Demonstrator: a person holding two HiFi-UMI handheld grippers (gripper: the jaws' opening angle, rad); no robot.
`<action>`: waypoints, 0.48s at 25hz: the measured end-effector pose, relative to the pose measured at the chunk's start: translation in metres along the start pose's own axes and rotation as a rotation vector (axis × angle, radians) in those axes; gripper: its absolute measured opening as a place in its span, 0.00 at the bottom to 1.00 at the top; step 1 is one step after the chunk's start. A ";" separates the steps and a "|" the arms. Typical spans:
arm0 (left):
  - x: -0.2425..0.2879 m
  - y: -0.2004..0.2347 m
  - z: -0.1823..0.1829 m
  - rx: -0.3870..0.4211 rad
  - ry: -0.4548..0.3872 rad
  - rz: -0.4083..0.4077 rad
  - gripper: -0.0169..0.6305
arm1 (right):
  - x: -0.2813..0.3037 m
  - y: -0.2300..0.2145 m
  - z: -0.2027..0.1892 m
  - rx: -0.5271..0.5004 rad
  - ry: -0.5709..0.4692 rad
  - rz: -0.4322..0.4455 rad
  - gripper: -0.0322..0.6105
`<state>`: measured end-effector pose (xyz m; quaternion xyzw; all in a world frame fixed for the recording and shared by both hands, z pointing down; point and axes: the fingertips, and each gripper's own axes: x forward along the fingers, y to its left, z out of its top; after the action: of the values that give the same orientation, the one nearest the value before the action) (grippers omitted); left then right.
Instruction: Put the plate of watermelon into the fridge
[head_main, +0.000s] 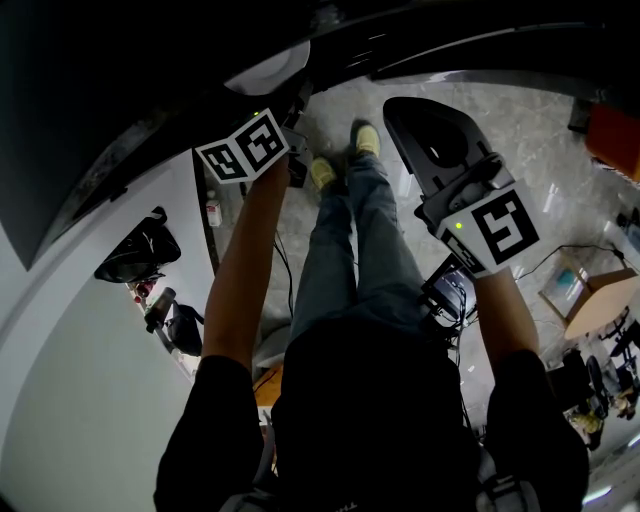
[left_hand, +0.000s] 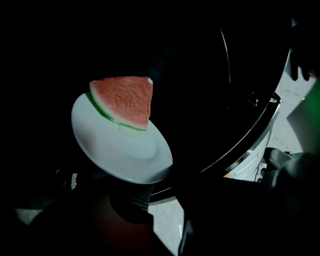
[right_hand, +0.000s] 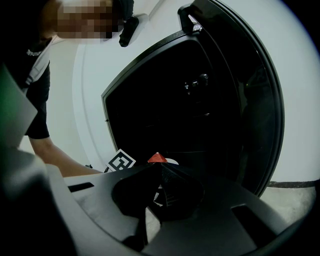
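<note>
There is one black fridge (right_hand: 165, 110), and it is the biggest thing. Its one door (right_hand: 260, 100) stands open at three o'clock in the right gripper view. It is very dark inside.

One person stands at the fridge. The head view shows two arms, two legs (head_main: 350, 250) in blue jeans and two yellow shoes (head_main: 322, 172) on the grey floor (head_main: 520, 130).

There are two grippers, and each has one cube with black squares. The left cube (head_main: 245, 148) is at eleven o'clock in the head view. The right cube (head_main: 495, 230) is at three o'clock.

The left gripper (left_hand: 152, 187) pinches the near edge of the plate. The right gripper (right_hand: 159, 167) has its jaws squeezed together with nothing in them.

There is one white plate (left_hand: 125, 150). It sits tilted at nine o'clock in the left gripper view, right at the dark mouth of the fridge. It is too dark to tell if it rests on a shelf.

There is one piece of watermelon (left_hand: 125, 99). It is red with a green rind. It lies at twelve o'clock on the plate.
</note>
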<state>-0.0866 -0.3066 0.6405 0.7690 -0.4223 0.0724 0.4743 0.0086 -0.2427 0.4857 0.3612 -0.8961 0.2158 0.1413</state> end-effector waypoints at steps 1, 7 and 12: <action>0.000 0.000 0.000 -0.005 0.001 0.000 0.19 | 0.000 0.000 0.000 -0.001 0.000 0.002 0.07; -0.001 -0.002 -0.009 0.053 0.024 -0.014 0.46 | 0.001 0.004 -0.001 0.000 -0.001 0.008 0.07; -0.012 -0.005 -0.021 0.180 0.069 0.015 0.49 | -0.001 0.003 0.006 -0.033 0.000 -0.002 0.07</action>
<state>-0.0847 -0.2815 0.6424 0.8026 -0.4032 0.1398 0.4168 0.0072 -0.2430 0.4794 0.3596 -0.8992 0.2010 0.1474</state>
